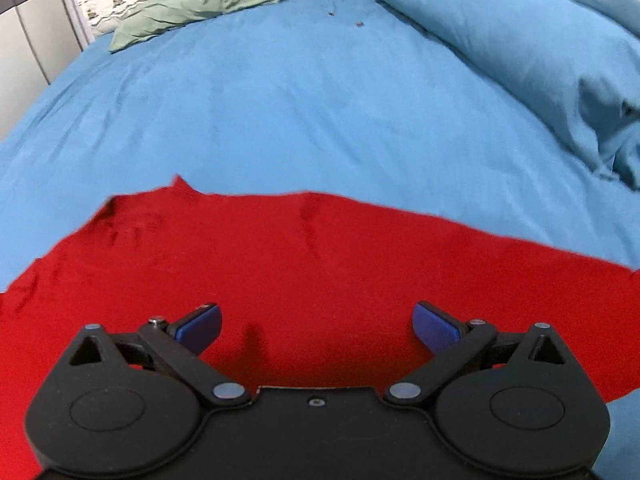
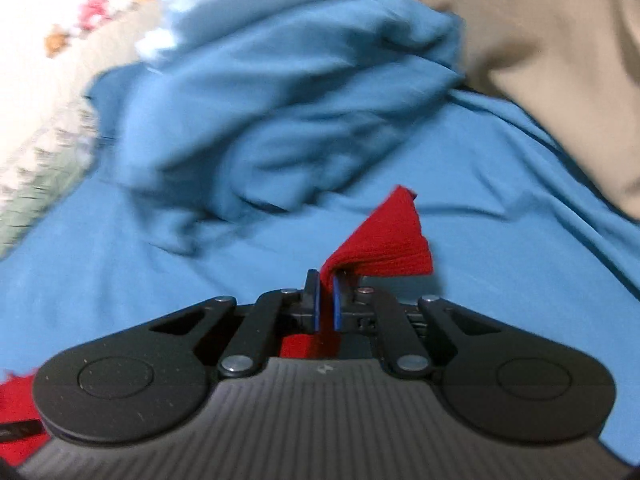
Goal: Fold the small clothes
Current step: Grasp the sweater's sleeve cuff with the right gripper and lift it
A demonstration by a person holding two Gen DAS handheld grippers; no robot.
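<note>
Red knit garment [image 1: 304,264] spread on the bed [image 1: 320,112]: soft, light, floppy, best pinched at corners. Right claw [image 2: 327,300] clamped on one corner; left claw [image 1: 316,326] spread wide above it.

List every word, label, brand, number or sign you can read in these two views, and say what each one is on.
Readable text: none.
A small pale mark on the right gripper body, behind its fingers, is too blurred to read.
Small dark specks on the blue bedsheet are far too small to tell whether they carry any print.
The red garment, the green pillow and the left gripper show no lettering.
</note>
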